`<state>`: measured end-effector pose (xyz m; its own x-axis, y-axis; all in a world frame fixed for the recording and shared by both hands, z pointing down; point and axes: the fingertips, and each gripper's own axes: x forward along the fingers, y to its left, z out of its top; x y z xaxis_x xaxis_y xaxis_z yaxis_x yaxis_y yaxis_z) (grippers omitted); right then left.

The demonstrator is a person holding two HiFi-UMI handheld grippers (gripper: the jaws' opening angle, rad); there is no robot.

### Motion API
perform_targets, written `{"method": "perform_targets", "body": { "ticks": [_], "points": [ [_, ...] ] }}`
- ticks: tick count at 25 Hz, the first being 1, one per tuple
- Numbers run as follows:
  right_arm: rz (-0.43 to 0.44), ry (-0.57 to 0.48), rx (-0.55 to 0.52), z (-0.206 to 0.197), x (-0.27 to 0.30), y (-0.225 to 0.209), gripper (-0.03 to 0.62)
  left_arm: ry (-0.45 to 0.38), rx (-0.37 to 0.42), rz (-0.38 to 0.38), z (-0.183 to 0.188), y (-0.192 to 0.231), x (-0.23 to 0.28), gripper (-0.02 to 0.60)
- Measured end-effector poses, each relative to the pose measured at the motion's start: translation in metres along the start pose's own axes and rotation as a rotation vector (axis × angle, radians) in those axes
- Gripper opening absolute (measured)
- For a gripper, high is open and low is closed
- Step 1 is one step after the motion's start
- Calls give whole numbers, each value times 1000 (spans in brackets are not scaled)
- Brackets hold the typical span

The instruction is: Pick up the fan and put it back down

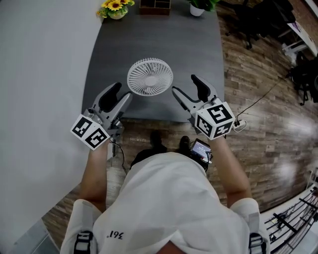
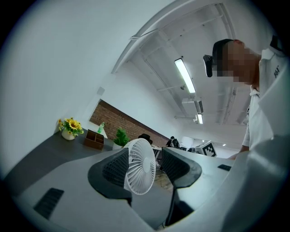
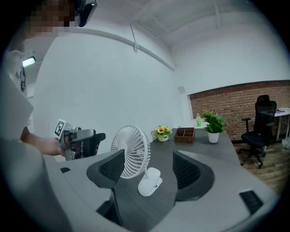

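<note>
Two grippers hover at the near edge of the dark grey table (image 1: pixel 198 59): left gripper (image 1: pixel 123 90) and right gripper (image 1: pixel 184 83), both with jaws spread wide, gripping nothing. Just beyond, between the pair, the white fan (image 1: pixel 150 76) stands on its clip base on the table, touched by neither. At the far end sit a sunflower pot (image 1: pixel 115 7) on the left, a wooden organiser (image 1: pixel 154 6) in the middle and a green potted plant (image 1: pixel 198 9) on the right.

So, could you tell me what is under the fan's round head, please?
The right gripper view shows a white clip base under the fan, resting on the dark table. In the head view the grille covers that base.
</note>
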<state>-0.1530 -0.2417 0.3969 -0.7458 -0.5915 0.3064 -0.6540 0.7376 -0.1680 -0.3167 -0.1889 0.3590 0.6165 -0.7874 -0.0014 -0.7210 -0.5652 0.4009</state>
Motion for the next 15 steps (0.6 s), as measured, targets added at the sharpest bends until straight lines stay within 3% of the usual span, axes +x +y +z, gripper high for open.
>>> {"method": "perform_targets", "body": {
  "ticks": [4,9,15],
  "points": [
    [11,-18,1,6,-8,5,313,-10,-10,4,2,-5,-7,224],
    [35,-41,14,16,-22,16,311,-18,-26,-8,6,-13,-18,135],
    [24,-52,17,20,-31,22,311,-5,-35,-33,3,-13,-21,109]
  ]
}}
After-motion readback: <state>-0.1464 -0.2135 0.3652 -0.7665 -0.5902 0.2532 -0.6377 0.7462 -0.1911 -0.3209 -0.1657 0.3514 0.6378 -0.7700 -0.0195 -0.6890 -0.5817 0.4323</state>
